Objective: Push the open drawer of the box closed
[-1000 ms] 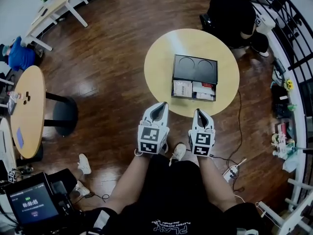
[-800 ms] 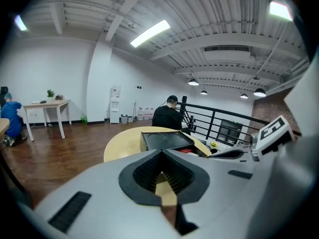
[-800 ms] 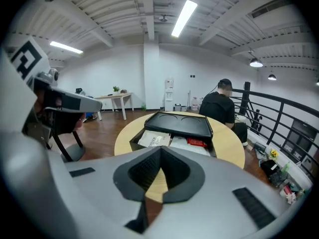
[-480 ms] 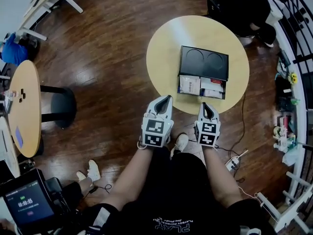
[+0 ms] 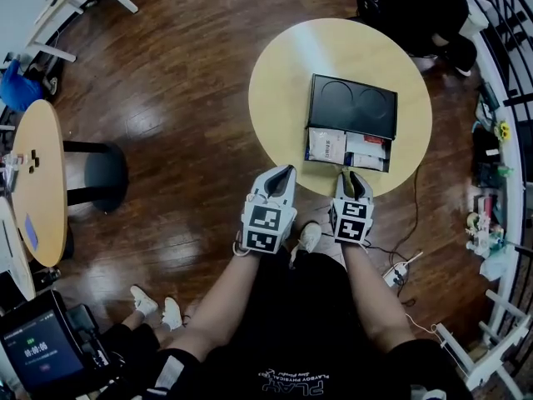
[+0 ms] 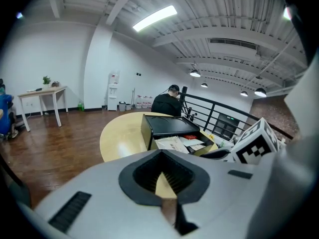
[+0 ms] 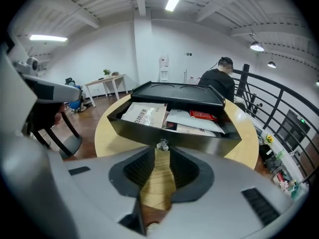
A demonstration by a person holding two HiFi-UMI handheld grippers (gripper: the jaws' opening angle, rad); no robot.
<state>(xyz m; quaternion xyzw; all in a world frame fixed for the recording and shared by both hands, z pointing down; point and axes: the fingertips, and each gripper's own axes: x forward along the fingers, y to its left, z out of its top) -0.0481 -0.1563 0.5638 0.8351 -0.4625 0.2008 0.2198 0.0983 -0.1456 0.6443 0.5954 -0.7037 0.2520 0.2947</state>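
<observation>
A black box point(image 5: 353, 107) lies on the round yellow table point(image 5: 283, 82). Its drawer point(image 5: 347, 150) is pulled out toward me and holds papers and packets. My right gripper point(image 5: 353, 176) hovers over the near table edge, right in front of the drawer. In the right gripper view the drawer's small knob point(image 7: 162, 144) sits just beyond my right gripper point(image 7: 162, 153), whose jaws stand a little apart and empty. My left gripper point(image 5: 287, 172) is at the table edge, left of the drawer. In the left gripper view the box point(image 6: 167, 126) is ahead and my left gripper point(image 6: 162, 172) is shut, empty.
A person in black point(image 5: 412, 7) sits at the table's far side. A black railing point(image 5: 508, 73) runs along the right. Another round table point(image 5: 37, 182) and a black stool base point(image 5: 96, 177) stand at left. A cable and power strip point(image 5: 396, 273) lie on the floor.
Both grippers have moved forward to the table's near edge. The right one now reaches the drawer front. The drawer stays open.
</observation>
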